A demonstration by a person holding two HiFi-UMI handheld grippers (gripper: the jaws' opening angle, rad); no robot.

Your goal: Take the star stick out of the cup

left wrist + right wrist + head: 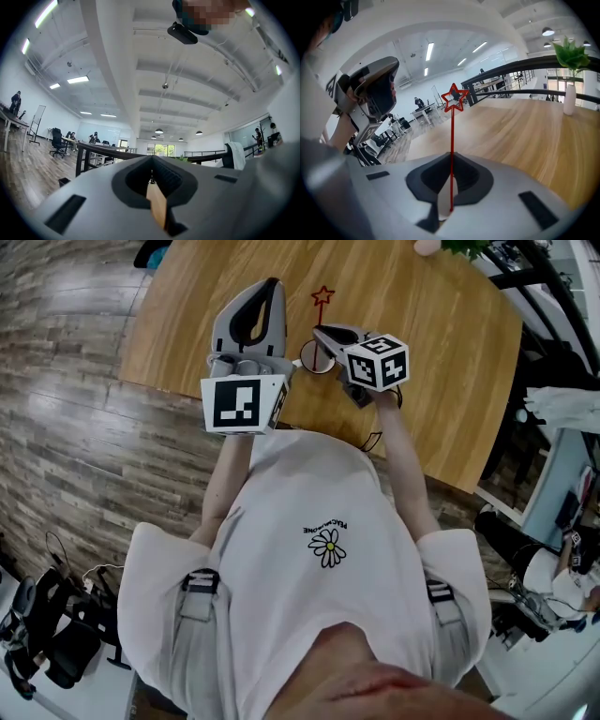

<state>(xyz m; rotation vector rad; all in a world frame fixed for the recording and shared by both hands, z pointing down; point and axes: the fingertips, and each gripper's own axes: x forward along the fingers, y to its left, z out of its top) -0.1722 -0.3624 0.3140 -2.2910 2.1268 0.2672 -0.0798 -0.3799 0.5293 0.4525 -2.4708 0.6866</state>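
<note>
A thin red stick topped with an outlined star rises from a clear glass cup on the wooden table. My right gripper sits just above the cup, shut on the stick. In the right gripper view the star stick runs straight up from between the closed jaws of my right gripper. My left gripper is held to the left of the cup and points upward, away from the table. In its own view my left gripper is shut with nothing in it.
A green plant in a white vase stands at the far side of the table. The table's near edge runs just in front of the person's body. Wood floor lies to the left, office desks and chairs beyond.
</note>
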